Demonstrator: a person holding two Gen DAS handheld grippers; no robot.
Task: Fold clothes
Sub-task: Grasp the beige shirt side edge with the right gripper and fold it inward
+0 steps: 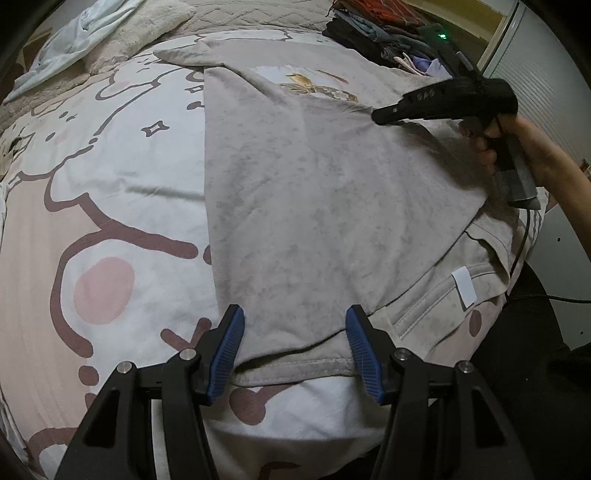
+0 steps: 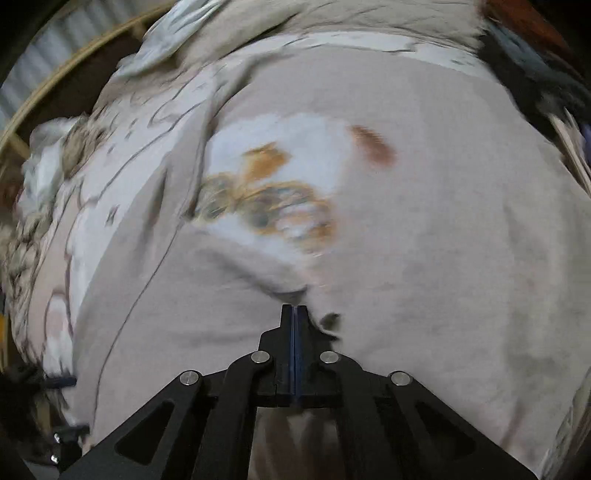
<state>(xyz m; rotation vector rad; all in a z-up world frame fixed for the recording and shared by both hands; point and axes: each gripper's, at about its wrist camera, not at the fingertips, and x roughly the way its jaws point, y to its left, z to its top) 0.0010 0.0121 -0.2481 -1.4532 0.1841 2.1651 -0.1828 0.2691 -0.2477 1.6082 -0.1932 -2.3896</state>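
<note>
A beige T-shirt (image 1: pixel 314 184) with a bird print (image 1: pixel 314 86) lies on the bed, one side folded over in a large flap. My left gripper (image 1: pixel 293 314) stands open over the shirt's near hem, and the cloth lies flat between its blue pads (image 1: pixel 229 350). A hand (image 1: pixel 517 147) holds my right gripper (image 1: pixel 380 116) at the flap's far right edge, where creases run into its tip. In the blurred right wrist view the right gripper (image 2: pixel 294 310) is shut, with the T-shirt (image 2: pixel 424 240) puckered at its tip below the print (image 2: pixel 266 199).
The bed sheet (image 1: pixel 110 184) has a pink and brown cartoon pattern. A pile of dark and coloured clothes (image 1: pixel 388 33) sits at the far right. At the far left are a fluffy pillow (image 1: pixel 140 33) and a pale blue garment (image 1: pixel 74 40). The bed's edge and a cable (image 1: pixel 524 236) lie at right.
</note>
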